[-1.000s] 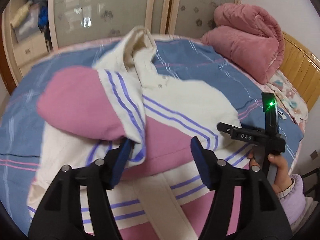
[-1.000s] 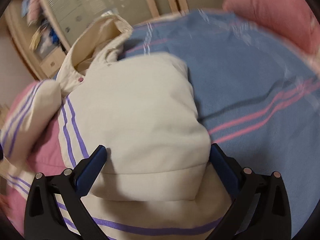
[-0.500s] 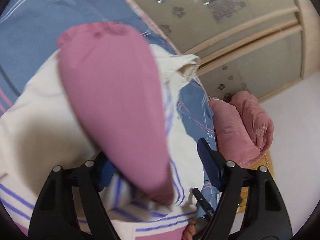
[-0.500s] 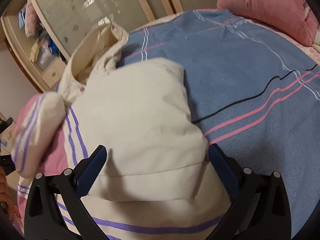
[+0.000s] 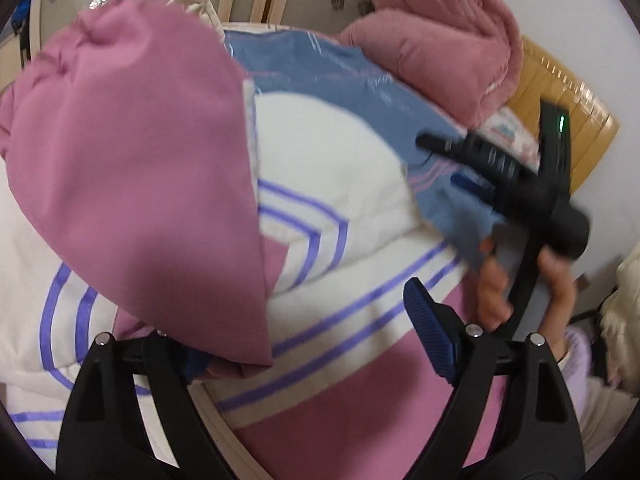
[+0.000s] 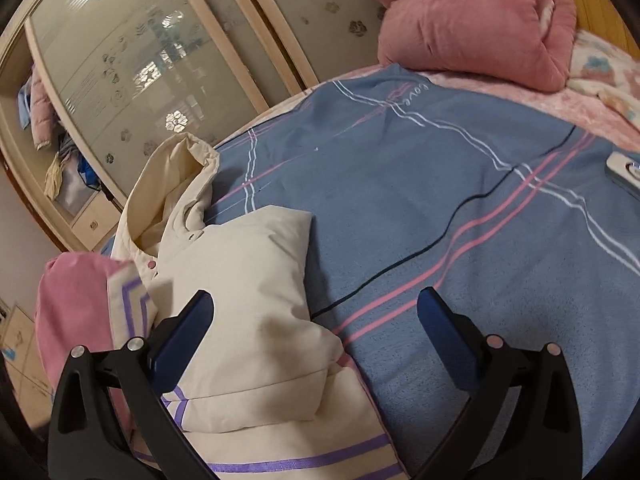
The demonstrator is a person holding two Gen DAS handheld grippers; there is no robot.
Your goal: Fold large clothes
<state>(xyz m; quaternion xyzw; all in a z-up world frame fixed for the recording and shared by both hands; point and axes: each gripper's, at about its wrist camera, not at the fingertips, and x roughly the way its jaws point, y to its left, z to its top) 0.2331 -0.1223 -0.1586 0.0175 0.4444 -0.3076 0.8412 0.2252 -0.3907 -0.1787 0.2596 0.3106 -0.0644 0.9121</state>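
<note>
A cream and pink padded jacket (image 5: 344, 184) with purple stripes lies on the blue bedspread (image 6: 440, 184). Its pink sleeve (image 5: 136, 160) is raised and drapes over my left gripper's left finger, which is mostly hidden. My left gripper (image 5: 312, 332) has its jaws wide apart, with the sleeve's edge between them. My right gripper (image 6: 316, 316) is open and empty above the jacket's folded cream sleeve (image 6: 256, 304) and the bedspread. It also shows in the left wrist view (image 5: 516, 188), held by a hand.
A rolled pink quilt (image 6: 476, 20) lies at the head of the bed, beside a wooden headboard (image 5: 560, 96). Sliding wardrobe doors (image 6: 168, 64) stand behind the bed. A small grey device (image 6: 624, 168) lies on the bedspread at the right.
My left gripper has swung the pink sleeve up and over the jacket. My right gripper has lifted back off the cream sleeve and moved right, empty.
</note>
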